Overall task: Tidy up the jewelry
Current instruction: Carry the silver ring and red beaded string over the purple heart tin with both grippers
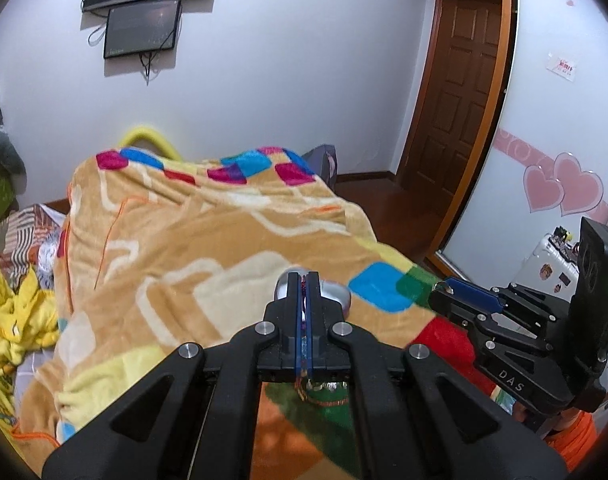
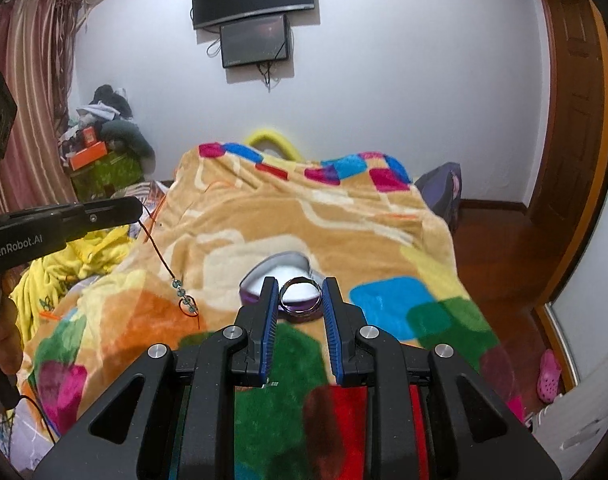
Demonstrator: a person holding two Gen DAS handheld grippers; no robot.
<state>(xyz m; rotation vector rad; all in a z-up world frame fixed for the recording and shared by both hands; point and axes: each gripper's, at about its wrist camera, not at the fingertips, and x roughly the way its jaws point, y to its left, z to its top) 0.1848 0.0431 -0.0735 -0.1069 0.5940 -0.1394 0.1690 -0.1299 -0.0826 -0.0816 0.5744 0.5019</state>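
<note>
My right gripper (image 2: 297, 285) is matt black plastic with ribbed blue pads (image 2: 269, 322) and shiny metal pivot pins; the bangle (image 2: 300, 295) between its fingers is polished metal. Heart-shaped box (image 2: 280, 270) looks like smooth metal, on a fuzzy fleece blanket (image 2: 304, 220). Left gripper (image 1: 303, 280) pinches a thin cord bracelet (image 2: 186, 300) with glossy beads.

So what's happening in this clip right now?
A person is sorting jewelry on a bed covered by a colorful blanket. The left tongs are shut on a beaded cord necklace, which dangles over the blanket. The right tongs hold a silver bangle between their fingers, just in front of an open heart-shaped jewelry box.
</note>
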